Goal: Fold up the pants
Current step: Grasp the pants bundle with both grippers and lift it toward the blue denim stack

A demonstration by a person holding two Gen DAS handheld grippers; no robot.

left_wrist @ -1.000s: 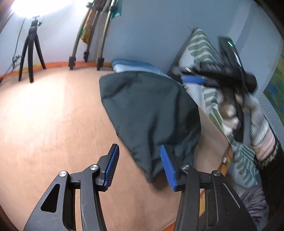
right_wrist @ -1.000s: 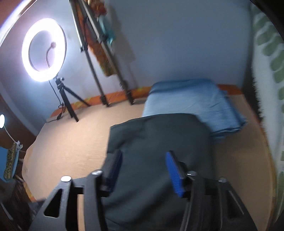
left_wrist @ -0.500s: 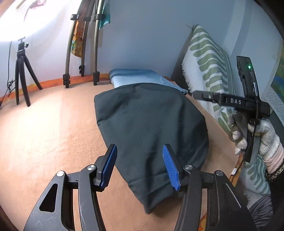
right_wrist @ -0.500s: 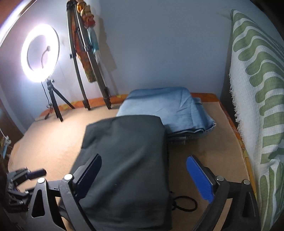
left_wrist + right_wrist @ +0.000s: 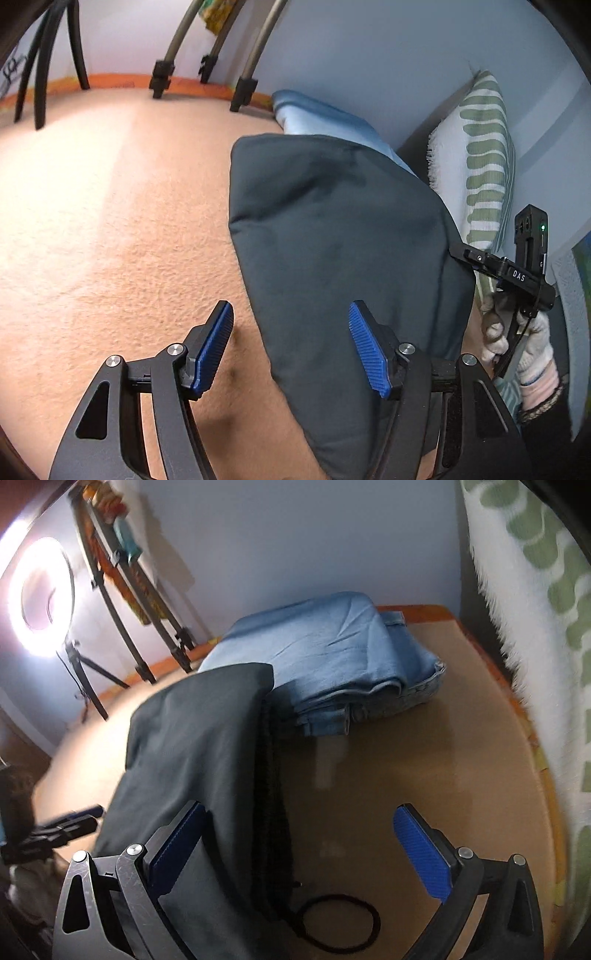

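1. Your dark pants (image 5: 332,236) lie folded on the tan surface (image 5: 110,221), their far end on the jeans (image 5: 332,646).
2. Your right claw (image 5: 303,845) gapes at its widest, empty, over the pants' right edge.
3. Your left claw (image 5: 291,350) is opening, gripping nothing, straddling the pants' left edge.

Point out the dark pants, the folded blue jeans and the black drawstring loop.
dark pants (image 5: 332,240): left wrist view, middle of the folded top panel.
folded blue jeans (image 5: 332,646): right wrist view, top layer of the stack.
black drawstring loop (image 5: 375,914): right wrist view, right side of the cord ring.
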